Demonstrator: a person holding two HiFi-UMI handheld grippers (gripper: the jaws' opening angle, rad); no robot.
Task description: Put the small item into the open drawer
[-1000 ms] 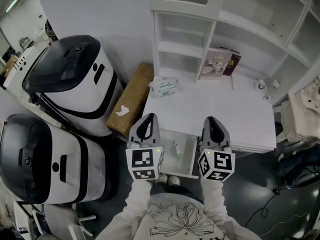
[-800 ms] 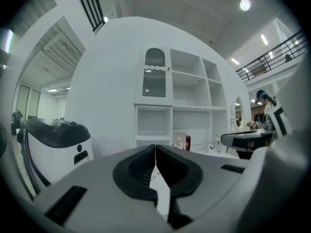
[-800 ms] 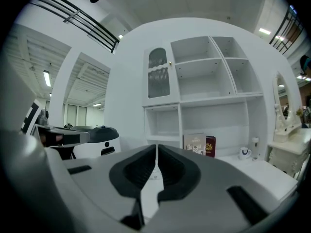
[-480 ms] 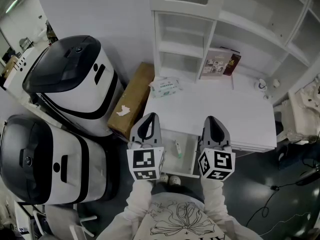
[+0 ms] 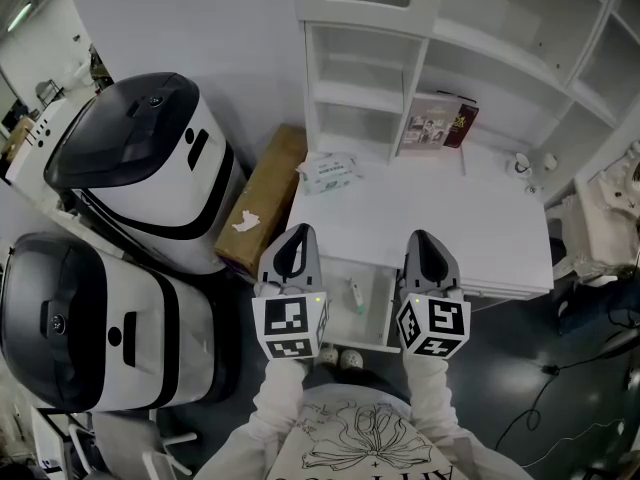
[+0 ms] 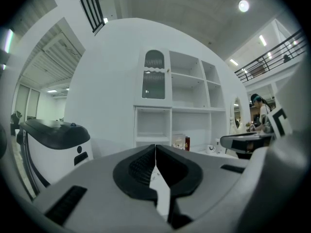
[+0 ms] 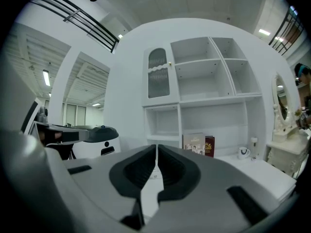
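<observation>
White bench (image 5: 440, 223) filled my head view; the small item (image 5: 355, 297) lay inside the open drawer (image 5: 338, 323), so I judged it delivered, left gripper (image 5: 297, 238) and right gripper (image 5: 421, 240) parked alongside. Left gripper view: fingers pressed together, empty. Right gripper view: likewise closed on nothing.

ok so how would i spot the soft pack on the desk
Start at the white desk below the shelves. At its back left corner lies a soft pack, white with green print. Unlike the upright books to its right, it lies flat.
</observation>
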